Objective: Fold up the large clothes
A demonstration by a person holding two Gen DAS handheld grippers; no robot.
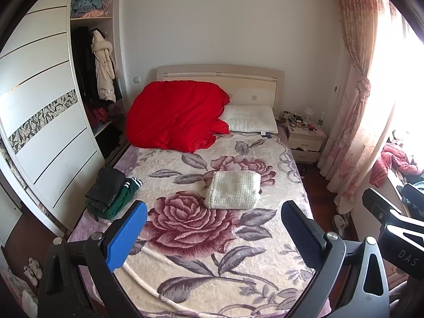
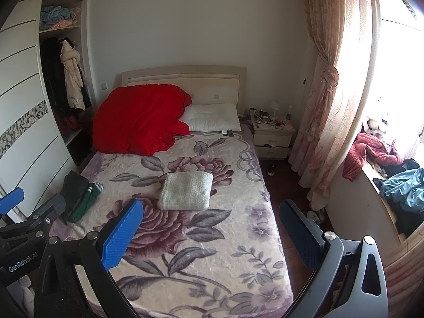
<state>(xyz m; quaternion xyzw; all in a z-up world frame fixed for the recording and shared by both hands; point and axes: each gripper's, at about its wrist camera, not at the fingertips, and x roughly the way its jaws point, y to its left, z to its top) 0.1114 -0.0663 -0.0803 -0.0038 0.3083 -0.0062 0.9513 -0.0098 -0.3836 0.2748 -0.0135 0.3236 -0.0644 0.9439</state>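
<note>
A folded cream knit garment (image 1: 234,190) lies in the middle of the bed (image 1: 185,278); it also shows in the right wrist view (image 2: 186,190). A small stack of folded dark and green clothes (image 1: 111,194) sits at the bed's left edge, also in the right wrist view (image 2: 79,196). My left gripper (image 1: 214,235) is open and empty, held above the foot of the bed. My right gripper (image 2: 212,234) is open and empty, held over the bed's right side near the foot. Unfolded clothes (image 2: 402,190) lie heaped on the window ledge at right.
A red quilt (image 1: 177,114) and white pillow (image 1: 250,119) lie at the bed's head. An open wardrobe (image 1: 47,106) stands left, a cluttered nightstand (image 1: 306,137) and tied curtain (image 1: 355,106) right. Shoes (image 1: 339,222) lie on the floor between bed and ledge.
</note>
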